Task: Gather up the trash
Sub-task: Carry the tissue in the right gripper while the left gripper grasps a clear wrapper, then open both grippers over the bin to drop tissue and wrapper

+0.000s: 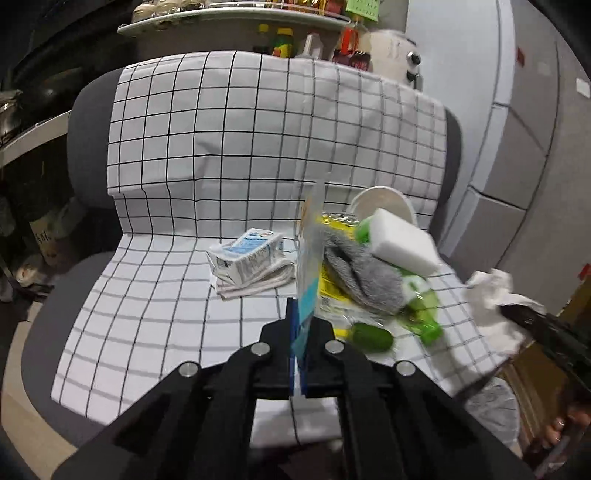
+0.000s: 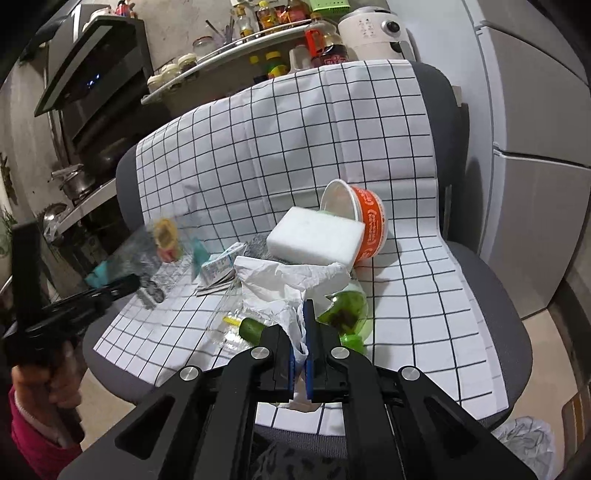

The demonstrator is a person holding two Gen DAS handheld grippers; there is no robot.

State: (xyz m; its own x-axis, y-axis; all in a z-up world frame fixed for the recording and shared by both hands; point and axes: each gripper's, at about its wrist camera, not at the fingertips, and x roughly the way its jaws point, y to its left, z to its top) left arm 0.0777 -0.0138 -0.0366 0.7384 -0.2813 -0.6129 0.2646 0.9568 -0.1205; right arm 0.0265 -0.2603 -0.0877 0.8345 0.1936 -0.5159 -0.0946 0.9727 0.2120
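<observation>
My left gripper is shut on a clear plastic wrapper with blue and orange print, which stands edge-on above the seat. In the right wrist view that wrapper hangs blurred at the left gripper's tip. My right gripper is shut on a crumpled white tissue, which also shows at the right of the left wrist view. On the checked cloth lie a white foam block, an orange paper bowl on its side, a green bottle, a crushed carton and a grey rag.
All of it rests on a grey chair draped with the cloth. A bin lined with a bag stands on the floor at the chair's front right. Behind are shelves of bottles, a white appliance and a fridge. A person's hand holds the left gripper.
</observation>
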